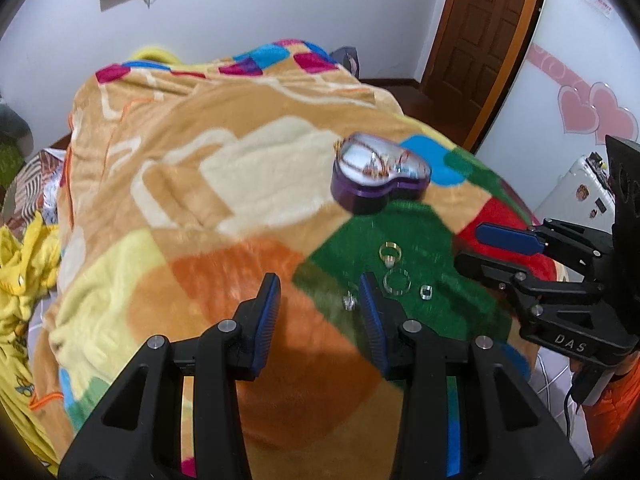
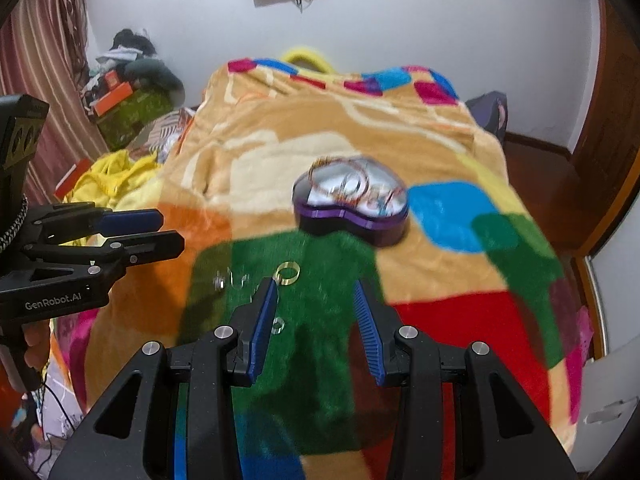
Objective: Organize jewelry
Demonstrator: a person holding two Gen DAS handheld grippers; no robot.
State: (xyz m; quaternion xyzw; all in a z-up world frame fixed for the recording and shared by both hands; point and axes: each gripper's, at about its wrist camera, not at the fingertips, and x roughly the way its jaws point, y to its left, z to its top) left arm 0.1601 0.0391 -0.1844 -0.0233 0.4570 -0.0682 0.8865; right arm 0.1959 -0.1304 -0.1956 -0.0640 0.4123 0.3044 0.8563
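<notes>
A purple heart-shaped jewelry box [image 1: 380, 178] lies open on the blanket, with chains and rings inside; it also shows in the right wrist view [image 2: 352, 204]. On the green patch lie a gold ring [image 1: 390, 251] [image 2: 287, 273], a clear ring [image 1: 397, 281], a small clear piece [image 1: 426, 292] [image 2: 278, 325] and a silver piece [image 1: 349, 301] [image 2: 219, 280]. My left gripper [image 1: 318, 300] is open and empty, just short of the rings. My right gripper [image 2: 314, 304] is open and empty over the green patch, with the gold ring by its left finger.
A patchwork fleece blanket [image 1: 224, 168] covers the bed. Yellow cloth [image 1: 20, 268] lies at its left side. Clutter and boxes [image 2: 128, 96] sit in the far corner. A wooden door [image 1: 480, 28] stands at the back right.
</notes>
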